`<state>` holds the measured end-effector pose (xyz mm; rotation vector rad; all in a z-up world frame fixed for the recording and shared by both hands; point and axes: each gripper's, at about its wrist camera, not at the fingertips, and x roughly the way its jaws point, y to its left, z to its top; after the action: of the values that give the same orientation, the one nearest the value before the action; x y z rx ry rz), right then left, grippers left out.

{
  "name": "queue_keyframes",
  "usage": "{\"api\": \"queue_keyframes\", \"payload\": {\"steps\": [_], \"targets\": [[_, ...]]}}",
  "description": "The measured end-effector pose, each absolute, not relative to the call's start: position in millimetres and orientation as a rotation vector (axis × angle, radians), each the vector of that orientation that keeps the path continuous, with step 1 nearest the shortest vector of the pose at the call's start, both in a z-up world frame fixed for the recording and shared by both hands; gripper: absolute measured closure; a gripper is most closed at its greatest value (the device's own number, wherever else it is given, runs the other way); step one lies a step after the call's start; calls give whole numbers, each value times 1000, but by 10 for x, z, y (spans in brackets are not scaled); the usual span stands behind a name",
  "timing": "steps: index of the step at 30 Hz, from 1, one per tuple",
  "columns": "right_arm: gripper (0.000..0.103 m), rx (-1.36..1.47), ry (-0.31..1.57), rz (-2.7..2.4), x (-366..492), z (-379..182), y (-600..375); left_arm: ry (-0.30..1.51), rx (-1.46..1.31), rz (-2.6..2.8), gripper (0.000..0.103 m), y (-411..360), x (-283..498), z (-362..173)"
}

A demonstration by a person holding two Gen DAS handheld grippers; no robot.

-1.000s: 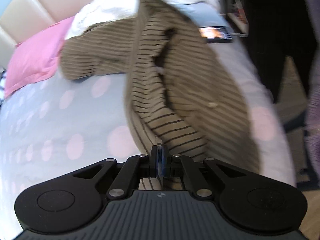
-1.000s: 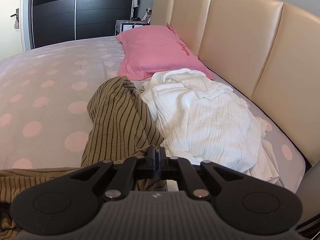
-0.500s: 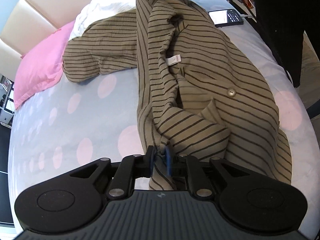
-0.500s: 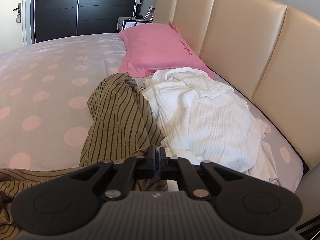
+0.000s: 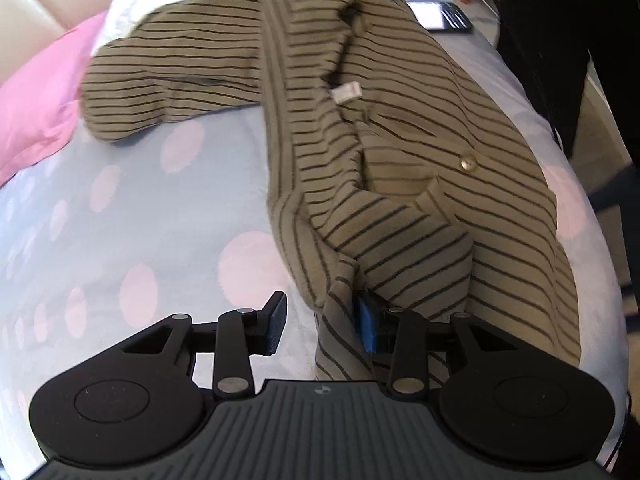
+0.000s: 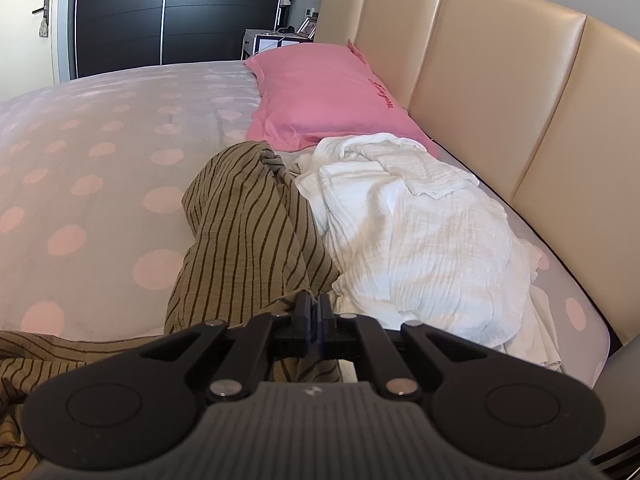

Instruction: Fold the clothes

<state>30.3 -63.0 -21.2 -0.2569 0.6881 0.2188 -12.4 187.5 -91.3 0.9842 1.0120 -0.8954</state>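
On a polka-dot bed [image 5: 132,216], the left gripper [image 5: 322,322] stands with jaws apart, a fold of the striped olive shirt [image 5: 400,168] lying against its blue pad; the right gripper [image 6: 314,314] is pinched together on the same shirt's edge; beyond lie a white garment [image 6: 416,232], pink pillow [image 6: 320,96] and beige headboard [image 6: 500,80].

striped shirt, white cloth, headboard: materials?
Striped shirt: thin woven fabric, matte, probably cotton or linen; it creases softly. White cloth: crinkled gauze-like cotton, fine ribbed texture. Headboard: beige leather or leatherette, smooth sheen, padded panels.
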Motion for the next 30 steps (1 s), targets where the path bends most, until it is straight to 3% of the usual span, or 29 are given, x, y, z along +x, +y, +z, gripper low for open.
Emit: {"api": "queue_keyframes", "payload": {"steps": [3, 9, 18, 24, 30], "targets": [[99, -261, 692, 219, 311, -219, -619, 979, 999, -915, 88, 1802, -136, -945], [99, -266, 688, 215, 304, -215, -623, 928, 1041, -867, 100, 1747, -232, -935], [100, -259, 669, 200, 281, -171, -687, 912, 759, -420, 102, 2070, -119, -621], [100, -197, 608, 261, 170, -8, -708, 817, 462, -124, 102, 2607, -305, 63], [101, -260, 405, 415, -222, 485, -342, 625, 422, 110, 102, 2858, -852, 931]]}}
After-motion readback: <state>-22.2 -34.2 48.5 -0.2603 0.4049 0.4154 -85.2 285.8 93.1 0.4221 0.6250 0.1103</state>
